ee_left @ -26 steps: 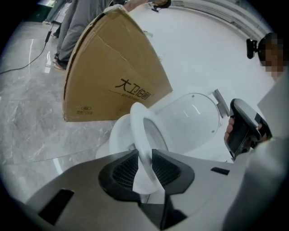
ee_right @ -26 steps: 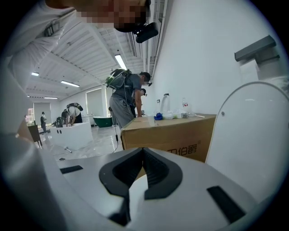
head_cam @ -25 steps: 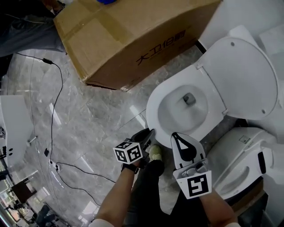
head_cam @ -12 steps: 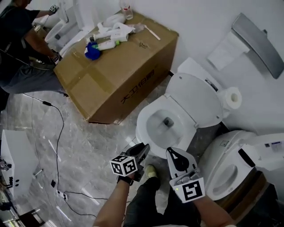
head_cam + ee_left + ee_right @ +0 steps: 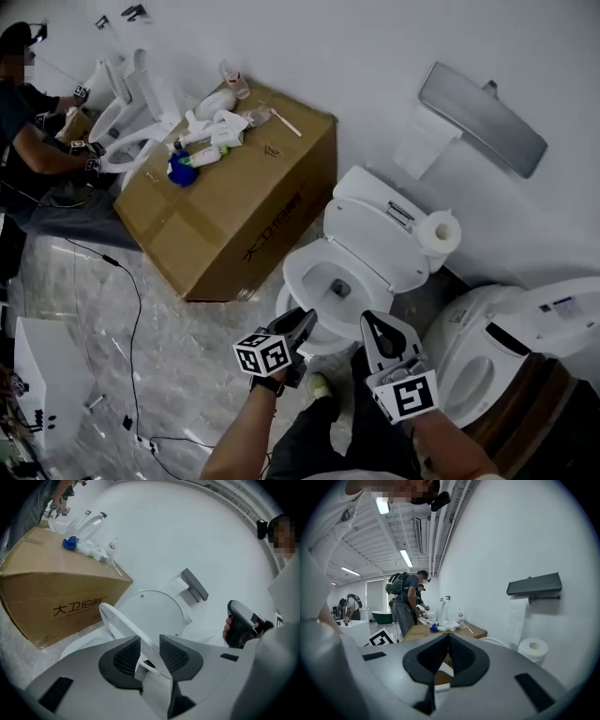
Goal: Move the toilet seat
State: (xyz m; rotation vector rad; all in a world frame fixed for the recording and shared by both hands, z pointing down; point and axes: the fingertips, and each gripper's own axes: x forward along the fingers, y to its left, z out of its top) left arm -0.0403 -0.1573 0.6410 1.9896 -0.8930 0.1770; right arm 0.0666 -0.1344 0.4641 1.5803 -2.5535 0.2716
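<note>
The white toilet (image 5: 323, 281) stands against the wall with its lid (image 5: 380, 239) raised. In the left gripper view the seat ring (image 5: 112, 618) shows as a narrow white band in front of the lid (image 5: 157, 611). My left gripper (image 5: 302, 328) hangs in the air before the bowl's front edge. Its jaws (image 5: 150, 644) have just been opening, stand apart and hold nothing; the seat lies well beyond them. My right gripper (image 5: 380, 326) floats beside it, level, with its tips (image 5: 448, 639) together and empty.
A big cardboard box (image 5: 234, 216) with bottles on top stands left of the toilet. A paper roll (image 5: 439, 230) and a grey shelf (image 5: 483, 117) are on the wall. A second toilet (image 5: 487, 361) is at the right. A person (image 5: 37, 141) crouches far left. A cable (image 5: 131, 300) runs across the floor.
Both grippers have risen away from the bowl's front rim, and the head view has pulled up and back. The toilet looks smaller, and the wall, the box top and the person have come into view.
</note>
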